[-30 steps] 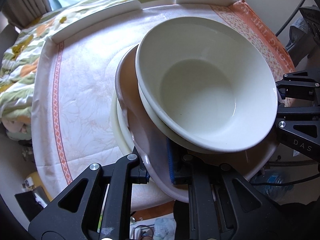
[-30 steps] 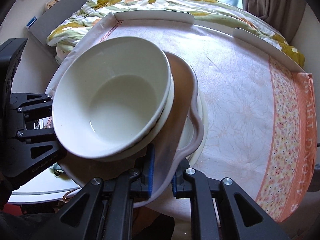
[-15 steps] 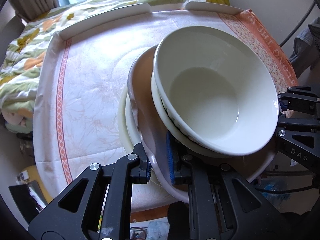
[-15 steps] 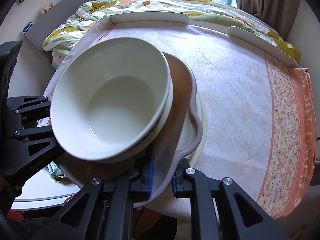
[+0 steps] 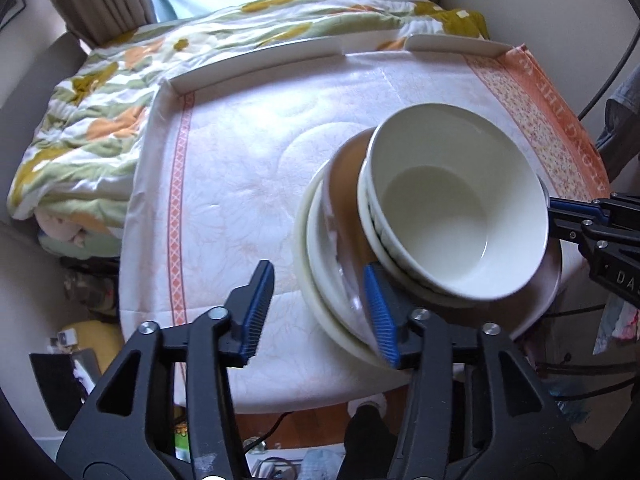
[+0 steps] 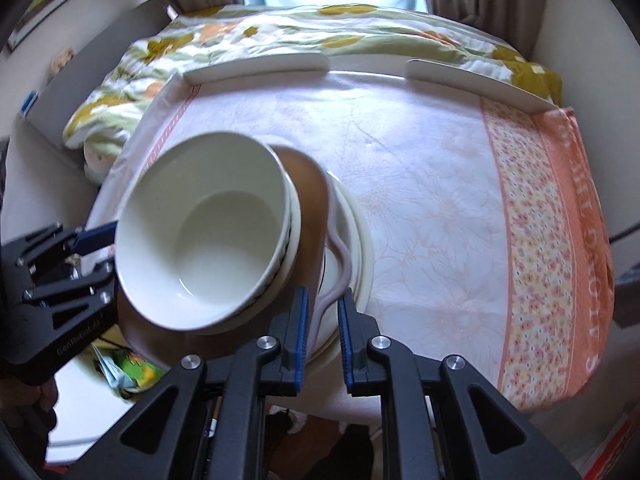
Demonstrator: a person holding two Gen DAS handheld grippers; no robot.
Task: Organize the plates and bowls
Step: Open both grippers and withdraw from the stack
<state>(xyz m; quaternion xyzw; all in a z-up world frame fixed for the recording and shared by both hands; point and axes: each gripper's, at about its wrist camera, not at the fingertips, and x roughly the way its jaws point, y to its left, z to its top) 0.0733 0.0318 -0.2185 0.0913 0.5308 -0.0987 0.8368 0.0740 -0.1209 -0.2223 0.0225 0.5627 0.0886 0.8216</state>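
A stack stands at the near edge of the table: cream plates [image 5: 316,248] at the bottom, a brown wavy-rimmed plate [image 5: 348,184] tilted on them, and nested white bowls [image 5: 452,208] on top. My left gripper [image 5: 318,276] is opening. Its pads stand apart, with the cream plates' rim between them and nothing gripped. My right gripper [image 6: 324,294] is shut on the brown plate's [image 6: 308,200] pale wavy rim, next to the bowls [image 6: 208,232] and above the cream plates [image 6: 360,232]. Each gripper shows at the side of the other's view: right gripper [image 5: 580,224], left gripper [image 6: 80,240].
The table [image 5: 224,184] wears a white cloth with orange borders [image 6: 552,240]. Low white rails [image 5: 256,64] line its far edge, and a floral quilt [image 5: 100,120] lies beyond. The brown plate overhangs the near table edge. Clutter sits on the floor below.
My left gripper has let go of the brown plate's rim and its jaws have spread. Both cameras have pulled up and back from the stack. The right gripper keeps its hold.
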